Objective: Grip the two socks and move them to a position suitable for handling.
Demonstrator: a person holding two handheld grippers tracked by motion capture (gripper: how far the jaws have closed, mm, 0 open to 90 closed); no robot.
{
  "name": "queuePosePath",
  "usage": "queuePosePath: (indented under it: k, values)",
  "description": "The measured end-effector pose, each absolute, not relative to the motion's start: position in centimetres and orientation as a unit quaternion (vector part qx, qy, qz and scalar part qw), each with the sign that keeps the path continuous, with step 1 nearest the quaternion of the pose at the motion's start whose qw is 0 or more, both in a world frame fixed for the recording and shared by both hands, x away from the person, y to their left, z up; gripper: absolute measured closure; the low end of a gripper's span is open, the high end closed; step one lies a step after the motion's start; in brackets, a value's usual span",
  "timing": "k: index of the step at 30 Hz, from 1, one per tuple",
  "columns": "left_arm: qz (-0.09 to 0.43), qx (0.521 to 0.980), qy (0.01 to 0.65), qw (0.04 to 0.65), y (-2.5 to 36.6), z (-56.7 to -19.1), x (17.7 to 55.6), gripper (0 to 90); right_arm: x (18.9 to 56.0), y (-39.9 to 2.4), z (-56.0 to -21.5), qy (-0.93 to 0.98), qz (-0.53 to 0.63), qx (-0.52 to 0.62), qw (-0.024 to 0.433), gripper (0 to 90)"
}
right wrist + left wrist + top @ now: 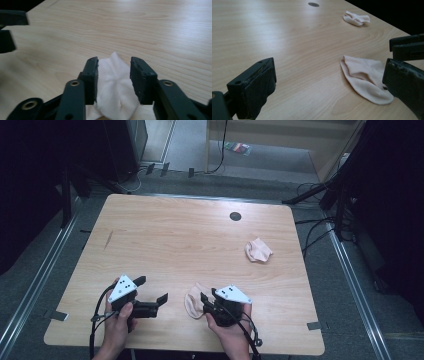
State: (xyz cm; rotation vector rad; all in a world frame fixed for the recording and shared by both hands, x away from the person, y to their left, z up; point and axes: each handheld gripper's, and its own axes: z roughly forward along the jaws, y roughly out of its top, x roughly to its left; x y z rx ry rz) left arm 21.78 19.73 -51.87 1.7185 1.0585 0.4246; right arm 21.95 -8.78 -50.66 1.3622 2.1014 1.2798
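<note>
A pale pink sock [192, 302] [364, 78] lies flat near the table's front edge. My right gripper [207, 295] [113, 67] is low over it with its jaws a little apart; the sock [115, 92] lies between them and the pads do not squeeze it. My left gripper [151, 289] [332, 72] stands open to the sock's left, a short way off, nothing between its jaws. A second pale sock [258, 250] [356, 18], crumpled, rests farther back on the right.
The wooden table [175, 235] has a dark round cable hole [235, 216] [313, 4] near its far edge. Cables and black stands sit on the floor behind and to the right of the table.
</note>
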Motion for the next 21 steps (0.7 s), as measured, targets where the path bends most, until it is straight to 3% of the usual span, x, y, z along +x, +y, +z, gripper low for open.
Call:
queuePosePath:
  k: [3,5,7,11,14,16,17,21]
  values:
    - [0.169,0.721,0.444,0.505,19.3,-52.2,21.8,0.0,21.9,-8.9,-50.9,0.751,0.451,0.456,0.154,65.0]
    - [0.151,0.730,0.447,0.494,18.8,-52.5,21.8,8.1,21.9,-8.4,-51.3,0.768,0.445,0.438,0.141,65.9]
    - [0.142,0.731,0.457,0.486,18.3,-52.7,21.8,14.2,21.7,-7.4,-52.1,0.793,0.421,0.419,0.137,63.4]
    - [0.132,0.738,0.448,0.486,17.7,-52.9,21.7,13.9,21.5,-6.8,-53.5,0.804,0.386,0.422,0.161,59.8]
    - [0.130,0.749,0.439,0.479,16.8,-53.1,21.6,13.9,21.6,-6.9,-53.9,0.803,0.374,0.433,0.166,68.6]
    - [0.129,0.755,0.432,0.476,16.2,-53.2,21.5,15.6,21.7,-7.5,-53.7,0.792,0.387,0.445,0.158,84.5]
    - [0.125,0.758,0.428,0.477,15.9,-53.2,21.5,15.6,21.7,-7.5,-53.7,0.792,0.387,0.445,0.158,84.5]
    - [0.110,0.767,0.412,0.479,14.6,-53.2,21.4,29.5,21.9,-8.2,-53.0,0.770,0.414,0.467,0.133,86.9]
